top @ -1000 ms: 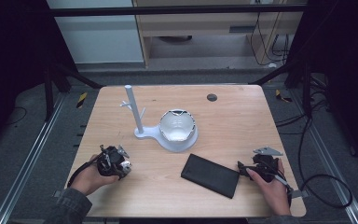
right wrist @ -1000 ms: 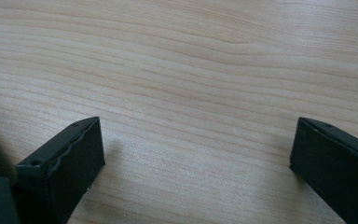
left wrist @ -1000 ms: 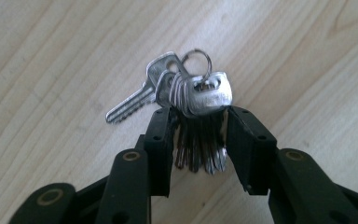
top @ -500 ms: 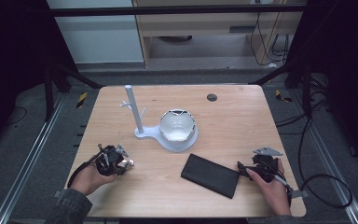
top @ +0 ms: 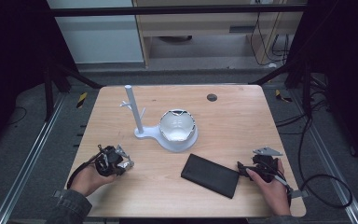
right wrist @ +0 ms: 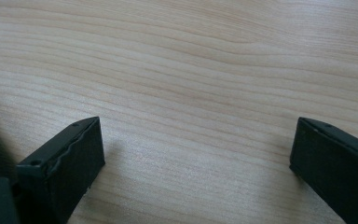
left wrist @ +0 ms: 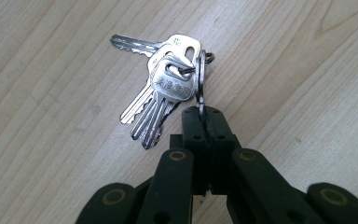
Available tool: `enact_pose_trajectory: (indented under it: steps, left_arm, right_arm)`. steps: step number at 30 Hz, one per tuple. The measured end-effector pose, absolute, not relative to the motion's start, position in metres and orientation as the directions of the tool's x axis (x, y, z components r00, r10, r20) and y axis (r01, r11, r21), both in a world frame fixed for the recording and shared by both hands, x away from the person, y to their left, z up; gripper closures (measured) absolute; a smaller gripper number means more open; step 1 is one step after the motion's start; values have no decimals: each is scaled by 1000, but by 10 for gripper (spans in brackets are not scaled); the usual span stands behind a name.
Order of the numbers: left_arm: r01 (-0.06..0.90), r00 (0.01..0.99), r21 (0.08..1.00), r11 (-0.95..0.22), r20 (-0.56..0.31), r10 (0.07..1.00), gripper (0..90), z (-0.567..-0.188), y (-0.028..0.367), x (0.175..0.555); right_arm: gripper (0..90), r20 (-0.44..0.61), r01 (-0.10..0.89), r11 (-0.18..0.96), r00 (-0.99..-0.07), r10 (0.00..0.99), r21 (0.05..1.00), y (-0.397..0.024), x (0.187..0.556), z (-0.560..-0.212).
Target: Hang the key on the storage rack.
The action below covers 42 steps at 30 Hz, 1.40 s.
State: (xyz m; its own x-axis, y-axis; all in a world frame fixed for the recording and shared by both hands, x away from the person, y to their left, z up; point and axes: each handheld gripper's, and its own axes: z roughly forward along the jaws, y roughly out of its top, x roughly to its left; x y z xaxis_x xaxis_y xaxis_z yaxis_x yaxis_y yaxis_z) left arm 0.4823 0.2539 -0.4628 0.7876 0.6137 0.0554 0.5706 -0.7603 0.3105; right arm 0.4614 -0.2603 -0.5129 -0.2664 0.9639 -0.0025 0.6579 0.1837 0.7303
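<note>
Bunch of keys (left wrist: 161, 88) lies on the desk (top: 242, 121) at its near-left part, silver blades fanned flat. Key ring (left wrist: 201, 77) stands on edge, pinched between the clenched fingers of the left gripper (left wrist: 204, 122). Right gripper (right wrist: 193, 149) at near-right, fingers spread wide over bare wood, grasping nothing. Black flat case (top: 210, 175) just beside it. White stand (top: 142, 126) with bowl (top: 177, 126) mid-desk, well apart from keys.
</note>
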Motion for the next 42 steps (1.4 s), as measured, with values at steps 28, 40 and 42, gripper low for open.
enact_pose_trajectory:
  steps: [28, 40, 42]
  left_arm:
    - [553, 777, 393, -735, 76, 625, 893, -388, 263, 479]
    - [563, 755, 422, -710, 86, 650, 893, -357, 269, 499]
    - [563, 751, 428, -707, 92, 654, 892, -348, 271, 502]
  right_arm:
    - [24, 1, 659, 183, -268, 963, 730, -260, 462, -513]
    - [13, -2, 662, 184, -266, 964, 727, -259, 463, -513]
    - [7, 3, 665, 180, -265, 964, 725, -259, 463, -513]
